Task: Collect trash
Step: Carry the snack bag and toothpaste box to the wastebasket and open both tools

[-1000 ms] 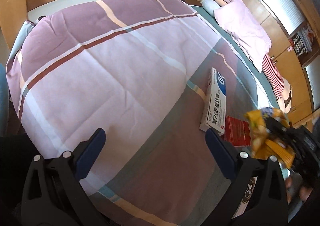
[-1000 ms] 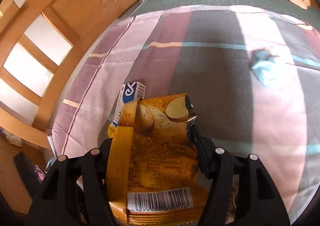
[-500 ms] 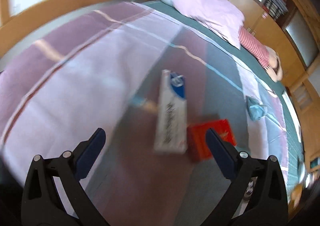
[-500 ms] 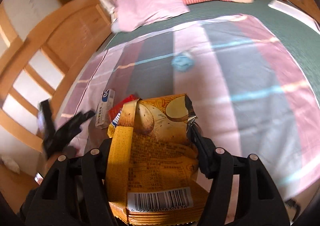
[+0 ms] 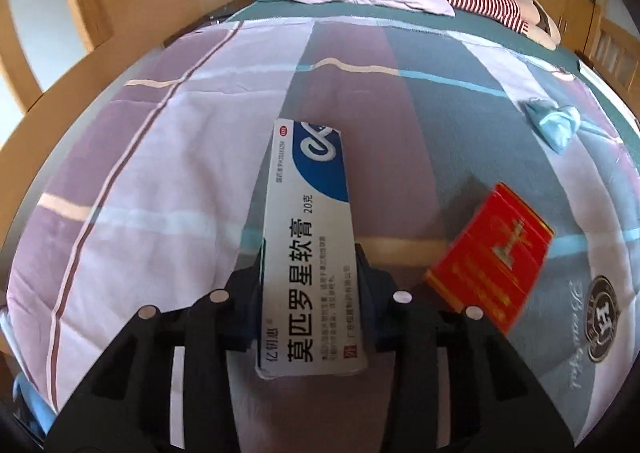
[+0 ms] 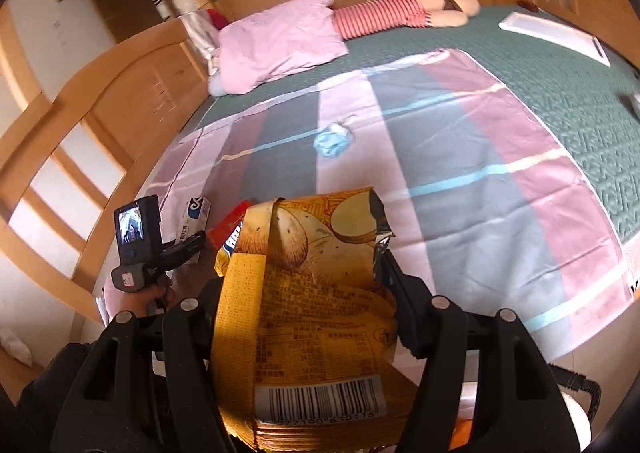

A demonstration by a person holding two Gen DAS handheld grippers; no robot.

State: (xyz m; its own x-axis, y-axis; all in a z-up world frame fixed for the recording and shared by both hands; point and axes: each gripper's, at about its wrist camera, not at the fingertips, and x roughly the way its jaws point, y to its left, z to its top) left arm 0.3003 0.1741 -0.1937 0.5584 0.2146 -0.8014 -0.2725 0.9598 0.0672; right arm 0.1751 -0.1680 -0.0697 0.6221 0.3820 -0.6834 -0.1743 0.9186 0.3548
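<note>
My left gripper (image 5: 310,265) is shut on a white and blue ointment box (image 5: 308,237), gripping its near end on the striped bedspread. A red box (image 5: 490,259) lies just right of it. A crumpled blue tissue (image 5: 554,125) lies further right. My right gripper (image 6: 304,285) is shut on a yellow chip bag (image 6: 304,293), held above the bed's near edge. In the right wrist view the left gripper (image 6: 188,245) holds the ointment box (image 6: 194,215) beside the red box (image 6: 228,223), and the tissue (image 6: 332,139) lies mid-bed.
A pink pillow (image 6: 280,41) and a striped plush toy (image 6: 400,13) lie at the head of the bed. A wooden bed frame (image 6: 80,157) runs along the left. A white flat item (image 6: 556,35) lies on the green cover at far right.
My left gripper moved in over the ointment box and closed on it. My right gripper kept hold of the chip bag and drew back from the bed.
</note>
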